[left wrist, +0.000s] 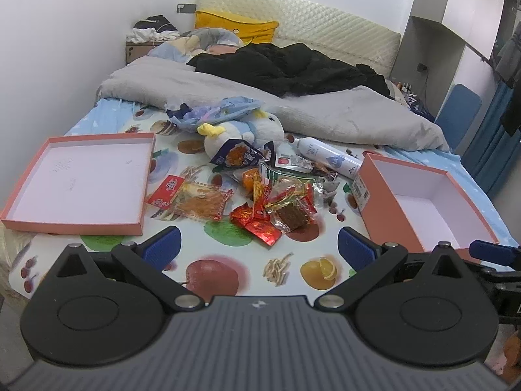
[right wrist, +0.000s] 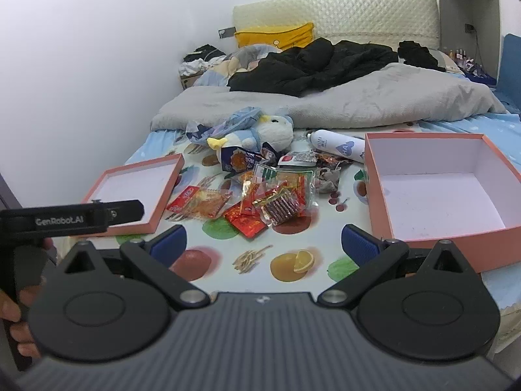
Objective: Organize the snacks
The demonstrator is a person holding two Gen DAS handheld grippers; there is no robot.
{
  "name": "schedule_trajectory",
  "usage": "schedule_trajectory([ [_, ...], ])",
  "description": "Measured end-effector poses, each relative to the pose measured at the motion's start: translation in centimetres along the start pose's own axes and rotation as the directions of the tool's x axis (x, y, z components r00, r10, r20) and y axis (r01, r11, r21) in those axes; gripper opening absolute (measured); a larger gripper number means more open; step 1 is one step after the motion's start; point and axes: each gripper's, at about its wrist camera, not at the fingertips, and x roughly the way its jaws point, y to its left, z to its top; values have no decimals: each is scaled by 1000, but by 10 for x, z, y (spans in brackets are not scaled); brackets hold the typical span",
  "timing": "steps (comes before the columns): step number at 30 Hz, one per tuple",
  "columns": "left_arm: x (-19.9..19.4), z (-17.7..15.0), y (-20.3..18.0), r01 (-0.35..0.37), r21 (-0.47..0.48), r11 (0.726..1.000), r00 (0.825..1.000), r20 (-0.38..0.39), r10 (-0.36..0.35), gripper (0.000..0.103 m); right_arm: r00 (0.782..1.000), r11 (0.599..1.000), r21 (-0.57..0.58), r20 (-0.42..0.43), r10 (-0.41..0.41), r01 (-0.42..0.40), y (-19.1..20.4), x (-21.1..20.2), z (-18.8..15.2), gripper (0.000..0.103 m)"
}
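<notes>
A pile of snack packets (left wrist: 260, 195) lies on the fruit-print sheet in mid-bed, also in the right wrist view (right wrist: 260, 195). It holds red wrappers (left wrist: 257, 224), an orange clear packet (left wrist: 203, 203) and a blue bag (left wrist: 236, 156). A deep pink box (left wrist: 384, 218) stands empty at the right (right wrist: 423, 224). Its shallow pink lid (left wrist: 75, 221) lies empty at the left (right wrist: 130, 223). My left gripper (left wrist: 259, 249) is open and empty, short of the pile. My right gripper (right wrist: 263, 244) is open and empty, also short of the pile.
A blue-and-white plush toy (left wrist: 250, 128) and a white spray bottle (left wrist: 329, 158) lie just behind the snacks. A grey duvet (left wrist: 228, 88) with black clothes (left wrist: 286, 68) covers the far bed. The left gripper's body (right wrist: 71, 216) shows at the left of the right wrist view.
</notes>
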Motion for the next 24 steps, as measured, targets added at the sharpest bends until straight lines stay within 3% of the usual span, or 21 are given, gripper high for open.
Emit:
schedule_trajectory([
  [24, -17, 5, -16, 23, 46, 999, 999, 25, -24, 103, 999, 999, 25, 24, -28, 27, -11, -6, -3, 103],
])
